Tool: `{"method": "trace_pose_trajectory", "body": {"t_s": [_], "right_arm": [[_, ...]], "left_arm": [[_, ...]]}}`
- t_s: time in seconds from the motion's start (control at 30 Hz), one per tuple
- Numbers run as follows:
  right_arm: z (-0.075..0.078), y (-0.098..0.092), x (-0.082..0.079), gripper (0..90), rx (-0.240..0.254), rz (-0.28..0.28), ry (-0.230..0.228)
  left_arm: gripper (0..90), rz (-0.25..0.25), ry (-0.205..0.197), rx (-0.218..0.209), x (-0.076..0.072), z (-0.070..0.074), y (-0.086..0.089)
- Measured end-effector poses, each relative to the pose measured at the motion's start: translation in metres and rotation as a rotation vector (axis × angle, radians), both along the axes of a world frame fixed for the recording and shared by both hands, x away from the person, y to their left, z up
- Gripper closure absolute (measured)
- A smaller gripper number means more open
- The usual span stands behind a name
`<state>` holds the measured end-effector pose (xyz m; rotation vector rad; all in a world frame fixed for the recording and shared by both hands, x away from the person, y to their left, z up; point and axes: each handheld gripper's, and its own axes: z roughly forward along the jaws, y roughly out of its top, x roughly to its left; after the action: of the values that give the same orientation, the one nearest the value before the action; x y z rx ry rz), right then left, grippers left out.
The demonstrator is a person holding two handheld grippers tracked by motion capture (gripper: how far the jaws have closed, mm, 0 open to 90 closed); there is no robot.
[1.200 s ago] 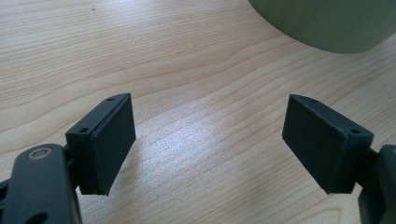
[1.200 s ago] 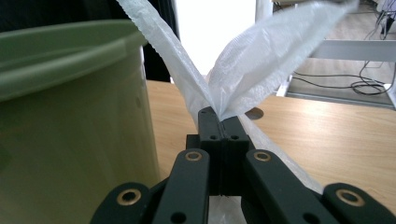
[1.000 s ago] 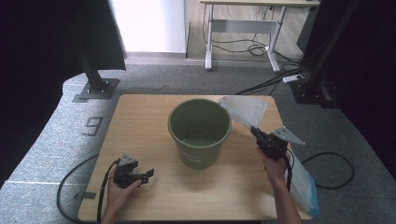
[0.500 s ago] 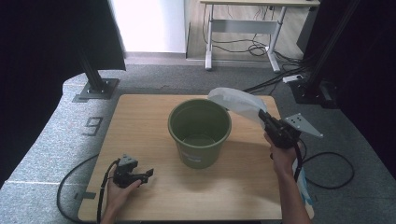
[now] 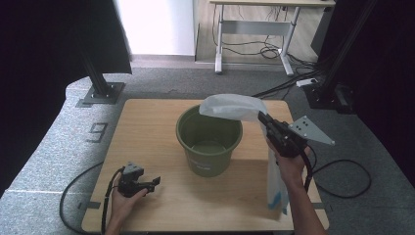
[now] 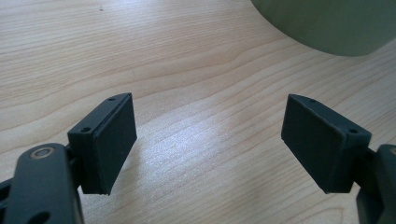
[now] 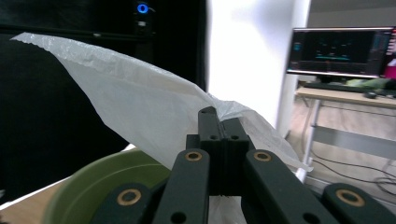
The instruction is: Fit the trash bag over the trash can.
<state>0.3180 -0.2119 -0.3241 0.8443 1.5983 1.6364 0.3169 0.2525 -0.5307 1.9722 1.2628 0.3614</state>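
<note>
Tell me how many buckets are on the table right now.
1. A green bucket stands near the middle of the wooden table, its rim partly under the white bag that the right gripper holds.

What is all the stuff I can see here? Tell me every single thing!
round green plastic bucket: one, olive green, upright at the middle of the table.
thin white plastic bag: one, white with blue print near its bottom, lifted over the bucket's right rim, its length hanging down at the table's right edge.
light wooden table: one, pale wood, on grey carpet.
white-legged desk: one, far back, cables beneath.
left hand-held gripper: one, black, jaws open, low at the table's front left.
right hand-held gripper: one, black, shut on the bag, raised beside the bucket.
</note>
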Motion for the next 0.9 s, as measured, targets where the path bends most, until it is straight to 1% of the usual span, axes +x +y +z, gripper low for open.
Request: {"method": "trace_pose_trajectory", "body": {"t_s": [0.07,0.17,0.2,0.33,0.43,0.57,0.73,0.9], "right_arm": [[-0.001,0.005,-0.003,88.4,-0.005,0.03,0.006],[-0.006,0.015,-0.007,88.4,-0.037,0.066,0.006],[-0.008,0.017,-0.007,88.4,-0.044,0.078,0.013],[-0.021,0.029,-0.003,88.4,-0.085,0.111,0.061],[-0.033,0.035,0.001,88.3,-0.101,0.143,0.104],[-0.049,0.043,0.006,88.2,-0.127,0.167,0.158],[-0.062,0.049,0.007,88.0,-0.151,0.186,0.202],[-0.072,0.054,0.01,87.0,-0.192,0.201,0.235]], "left_arm": [[17.9,-0.001,0.002,0.001,0.0,0.0,0.0],[17.9,0.0,0.002,0.0,0.0,-0.001,-0.001],[17.9,0.0,0.002,0.001,0.0,-0.001,-0.001],[17.9,-0.002,0.002,0.0,0.0,-0.001,-0.001],[17.9,-0.001,0.004,0.0,0.0,-0.001,0.0],[17.9,-0.002,0.006,0.002,0.0,-0.002,-0.001],[17.9,-0.007,0.01,0.004,0.0,-0.002,-0.001],[17.9,-0.014,0.014,0.008,0.0,-0.003,-0.002]]}}
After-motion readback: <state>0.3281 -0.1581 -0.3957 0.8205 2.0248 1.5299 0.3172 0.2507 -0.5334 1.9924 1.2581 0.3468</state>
